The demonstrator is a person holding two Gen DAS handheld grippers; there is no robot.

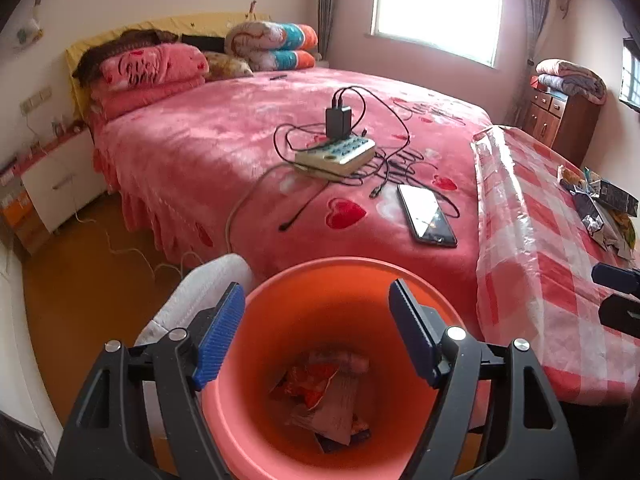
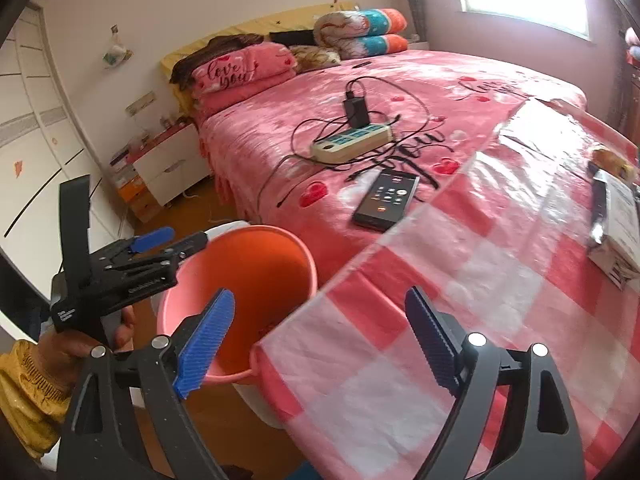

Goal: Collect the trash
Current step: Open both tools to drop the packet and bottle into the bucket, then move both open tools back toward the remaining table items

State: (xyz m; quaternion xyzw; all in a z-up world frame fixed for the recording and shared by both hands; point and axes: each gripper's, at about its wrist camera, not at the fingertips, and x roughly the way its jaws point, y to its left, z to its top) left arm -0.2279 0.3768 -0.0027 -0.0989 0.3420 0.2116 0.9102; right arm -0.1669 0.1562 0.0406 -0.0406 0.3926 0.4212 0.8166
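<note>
Left wrist view: the left gripper (image 1: pixel 316 328) hangs over the mouth of the round salmon-orange plastic bin (image 1: pixel 448 300), jaws standing wide with nothing between the blue ribbed pads.
Bin contents: crumpled red and white snack wrappers (image 1: pixel 324 396) lie at the bottom, so some of the trash is already in.
Right gripper: the right gripper (image 2: pixel 320 344) is also spread wide and empty, poised above the near edge of the table covered in a red-and-white checked cloth under clear plastic (image 2: pixel 460 264).
Remaining trash: a loose pile of dark foil packets and small boxes (image 1: pixel 600 208) sits near the far right of the table, well apart from the bin; in the right wrist view a silver-edged white carton (image 2: pixel 616 232) and a brownish scrap (image 2: pixel 612 162) lie there.
Bin position: it stands on the floor just beside the table corner, against the bed's pink heart-print blanket (image 1: pixel 224 152).
Step in hand: probably going back for the next piece.
How to do it well: take one light packet at a time, pinching at a flat fold so the foil does not slip; carry it fully over the rim before letting go.
Keep clear of: the black smartphone (image 2: pixel 386 198) and the cream power strip with tangled black cables (image 2: pixel 352 142) on the bed, which are not trash.
</note>
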